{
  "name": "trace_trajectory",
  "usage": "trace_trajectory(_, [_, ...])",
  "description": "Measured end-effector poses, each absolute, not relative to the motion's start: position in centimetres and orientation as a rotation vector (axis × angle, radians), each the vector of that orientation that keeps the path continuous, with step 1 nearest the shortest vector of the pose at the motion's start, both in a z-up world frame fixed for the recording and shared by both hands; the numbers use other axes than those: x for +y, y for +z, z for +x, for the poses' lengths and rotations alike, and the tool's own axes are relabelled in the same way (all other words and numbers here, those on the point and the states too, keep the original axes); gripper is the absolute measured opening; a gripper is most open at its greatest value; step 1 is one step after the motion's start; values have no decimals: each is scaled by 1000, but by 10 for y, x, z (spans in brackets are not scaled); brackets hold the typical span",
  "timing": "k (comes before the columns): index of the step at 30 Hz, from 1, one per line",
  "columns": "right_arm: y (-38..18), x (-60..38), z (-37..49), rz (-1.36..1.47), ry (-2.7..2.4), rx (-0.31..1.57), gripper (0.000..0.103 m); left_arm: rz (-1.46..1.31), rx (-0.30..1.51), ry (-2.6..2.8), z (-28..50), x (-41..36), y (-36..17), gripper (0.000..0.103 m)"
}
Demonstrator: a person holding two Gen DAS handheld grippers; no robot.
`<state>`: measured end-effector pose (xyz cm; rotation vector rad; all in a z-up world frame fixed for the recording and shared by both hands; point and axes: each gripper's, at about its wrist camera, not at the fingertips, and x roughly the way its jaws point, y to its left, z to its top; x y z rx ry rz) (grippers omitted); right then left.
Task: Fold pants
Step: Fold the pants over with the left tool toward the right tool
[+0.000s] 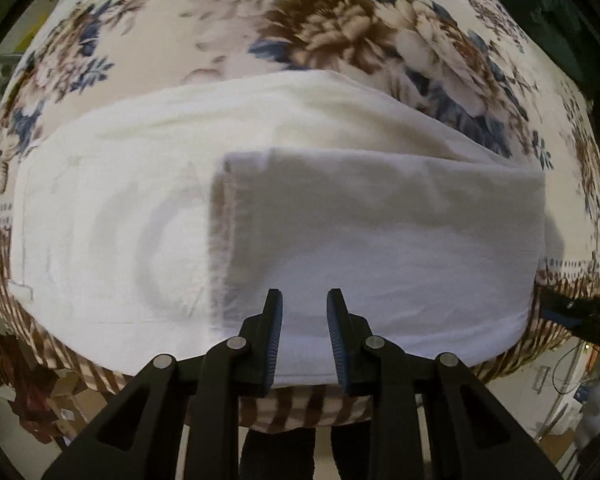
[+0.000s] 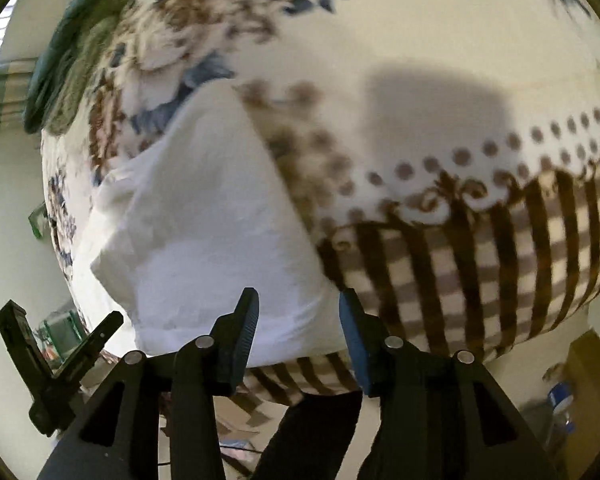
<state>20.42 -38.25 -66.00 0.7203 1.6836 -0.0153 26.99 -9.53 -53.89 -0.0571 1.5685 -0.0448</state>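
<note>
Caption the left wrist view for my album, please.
White pants lie partly folded on a floral blanket, open left gripper above them.

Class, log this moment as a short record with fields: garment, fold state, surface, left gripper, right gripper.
garment: white pants
fold state: one end folded over on top, flap lying flat
surface: floral blanket with brown striped border
left gripper: jaws apart, nothing between them, above the pants' near edge
right gripper: open, empty, over the pants' corner
</note>
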Motion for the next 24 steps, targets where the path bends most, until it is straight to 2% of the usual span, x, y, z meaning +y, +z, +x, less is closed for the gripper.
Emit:
trace_trajectory(5, [-675, -367, 182, 579, 1, 1754, 44, -67, 1619, 26, 264, -84, -574, 21])
trace_trajectory(9, [-702, -367, 170, 641, -61, 1735, 45, -189, 1629, 35, 263, -68, -599, 21])
trace_trajectory(14, [-691, -371, 174, 665, -72, 1729, 46, -273, 1587, 32, 263, -61, -577, 21])
trace_trajectory(17, [-657, -384, 176, 617, -54, 1697, 54, -421, 1472, 18, 247, -31, -543, 21])
trace_trajectory(18, [-646, -382, 177, 587, -59, 1678, 60, -463, 1440, 31, 241, -20, -535, 22])
trace_trajectory(19, [-637, -379, 180, 555, -65, 1654, 69, -506, 1403, 53, 233, -6, -526, 28])
trace_trajectory(20, [-630, -376, 183, 527, -66, 1637, 72, -533, 1382, 71, 229, 3, -522, 48])
trace_trajectory(21, [-623, -368, 187, 473, -73, 1620, 76, -570, 1358, 104, 220, 15, -519, 74])
trace_trajectory(22, [-617, -363, 192, 433, -84, 1611, 80, -605, 1335, 131, 214, 29, -518, 81])
trace_trajectory(24, [-615, -345, 201, 367, -98, 1609, 84, -675, 1269, 211, 201, 63, -518, 85])
